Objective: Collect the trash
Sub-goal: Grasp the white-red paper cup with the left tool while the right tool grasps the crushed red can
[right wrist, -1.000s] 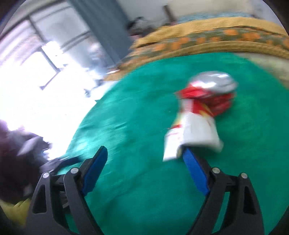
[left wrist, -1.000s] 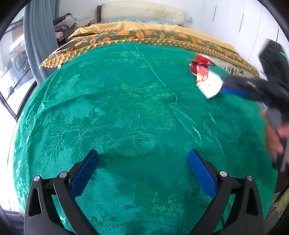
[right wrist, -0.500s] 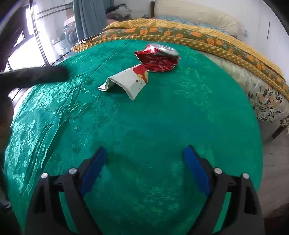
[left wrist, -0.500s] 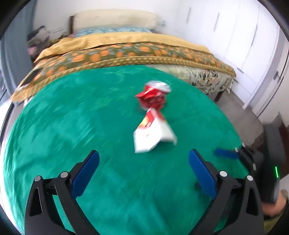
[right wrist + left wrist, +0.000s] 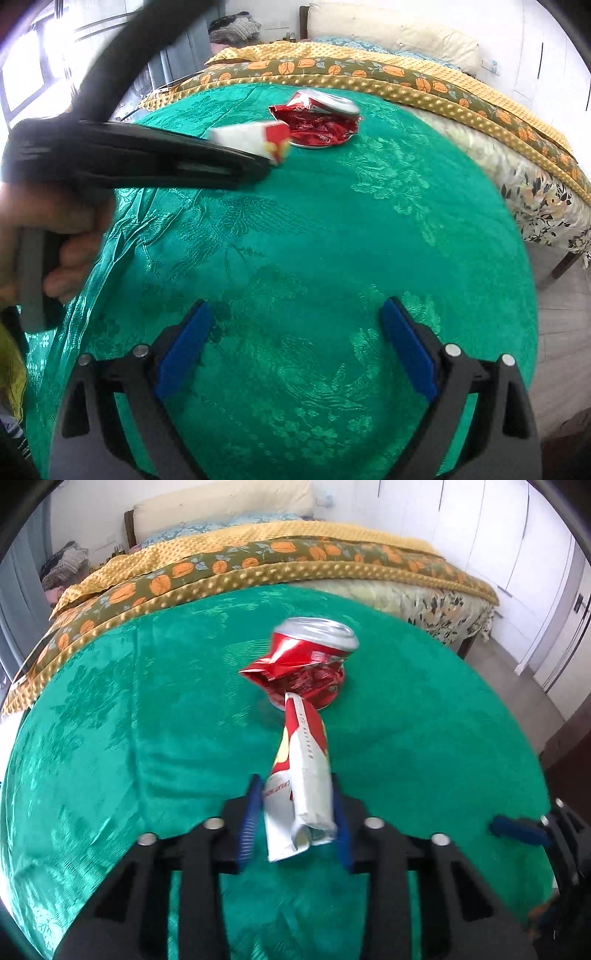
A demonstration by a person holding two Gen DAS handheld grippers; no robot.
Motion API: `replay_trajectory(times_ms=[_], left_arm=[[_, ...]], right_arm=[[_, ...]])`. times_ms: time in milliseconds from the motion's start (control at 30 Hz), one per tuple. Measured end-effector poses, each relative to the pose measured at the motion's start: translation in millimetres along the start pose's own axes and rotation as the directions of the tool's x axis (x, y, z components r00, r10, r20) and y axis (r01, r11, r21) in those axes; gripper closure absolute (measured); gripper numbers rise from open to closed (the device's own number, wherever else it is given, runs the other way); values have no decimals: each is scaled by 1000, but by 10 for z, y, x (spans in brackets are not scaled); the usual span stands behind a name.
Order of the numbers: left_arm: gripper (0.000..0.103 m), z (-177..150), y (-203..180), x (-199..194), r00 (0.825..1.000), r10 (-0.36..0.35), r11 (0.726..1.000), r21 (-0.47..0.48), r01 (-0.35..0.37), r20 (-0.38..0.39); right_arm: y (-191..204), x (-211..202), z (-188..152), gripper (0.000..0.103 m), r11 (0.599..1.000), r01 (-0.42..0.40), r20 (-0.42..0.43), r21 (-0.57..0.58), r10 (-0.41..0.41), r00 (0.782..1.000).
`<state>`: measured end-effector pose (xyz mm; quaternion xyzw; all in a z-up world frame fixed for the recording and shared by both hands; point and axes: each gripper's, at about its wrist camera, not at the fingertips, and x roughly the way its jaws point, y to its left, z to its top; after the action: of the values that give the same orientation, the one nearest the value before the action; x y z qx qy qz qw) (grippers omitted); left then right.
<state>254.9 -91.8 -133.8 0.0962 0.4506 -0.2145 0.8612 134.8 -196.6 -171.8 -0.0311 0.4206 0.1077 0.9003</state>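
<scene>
We are pinching the flattened carton [image 5: 301, 794] in the left gripper [image 5: 295, 814] — lifting straight, clearing the crushed can [image 5: 306, 664]; right gripper [image 5: 293, 347] spread, idle.

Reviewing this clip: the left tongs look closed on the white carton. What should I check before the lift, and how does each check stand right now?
1. Carton sits between the left tongs pads: ok, pads close on both sides.
2. Grip is firm: cannot tell; the carton is crumpled and the left pad may not be touching it.
3. Carton clear of the crushed can: cannot tell; its far tip overlaps the can in the left view, and they sit close in the right view.
4. Right tongs out of the way: ok, open and empty over the green cloth.
5. Somewhere to drop the trash: cannot tell, no bin in view.
</scene>
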Motion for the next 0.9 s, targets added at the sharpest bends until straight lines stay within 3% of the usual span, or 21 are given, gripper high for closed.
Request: replay_trajectory(times_ms=[133,333,433,500,567,667,900], left_arm=[[78,-269,289,-364,1000,11,1000,1,-11,16],[72,-789,667,-694,999,32,999,-25,-32,2],[56,-906,669,-737,999,41,999,-9,-41,23],[30,-950,645,-704,998,53,999,7,-54,22],[17,-988,644,-662,997,79,997,17,-79,21],[11,-1019,674,-603,996,88,996,6,-88,14],[5,-1012,757,-557,997,77,996,-35,-78,-6]], right_arm=[[4,-4,1,13,1000,5,1,0,-5,1000],[13,-12,4,12,1000,8,0,0,-8,1000],[8,-15,5,11,1000,6,-1,5,-6,1000],[-3,-19,7,11,1000,0,-2,10,0,1000],[-7,-17,13,10,1000,-7,-7,9,7,1000],[-38,5,102,10,999,-19,-39,38,20,999],[-239,222,737,8,950,-35,-36,310,48,998]])
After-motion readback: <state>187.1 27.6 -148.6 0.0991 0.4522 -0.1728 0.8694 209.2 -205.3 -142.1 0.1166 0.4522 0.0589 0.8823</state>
